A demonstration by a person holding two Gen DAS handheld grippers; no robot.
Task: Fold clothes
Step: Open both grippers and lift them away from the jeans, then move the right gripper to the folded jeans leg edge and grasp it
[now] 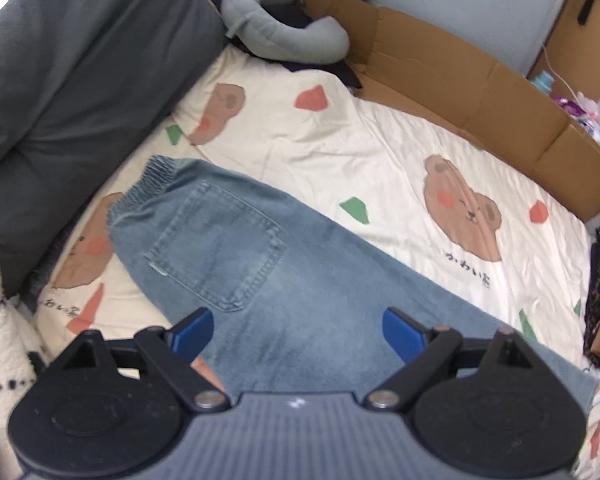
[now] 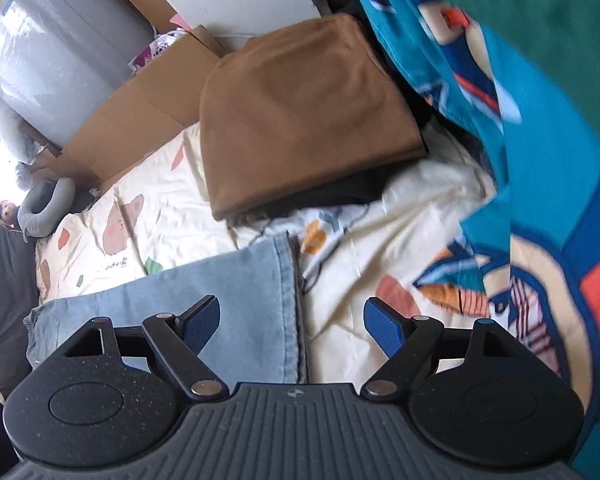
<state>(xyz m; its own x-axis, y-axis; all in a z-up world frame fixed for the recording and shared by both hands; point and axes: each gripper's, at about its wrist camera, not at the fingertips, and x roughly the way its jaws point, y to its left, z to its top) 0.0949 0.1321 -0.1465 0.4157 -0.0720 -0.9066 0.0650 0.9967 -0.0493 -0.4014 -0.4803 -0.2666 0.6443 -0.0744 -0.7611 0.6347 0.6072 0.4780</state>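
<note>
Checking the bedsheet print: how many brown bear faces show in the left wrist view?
3: one far, near the grey bolster pillow; one at right; one at left, partly under the blue denim jeans. The jeans may hide more.

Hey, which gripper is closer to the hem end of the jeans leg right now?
Right. The right gripper hangs open directly over the jeans' hem. The left gripper, also open, is over the seat area, below the back pocket.
</note>
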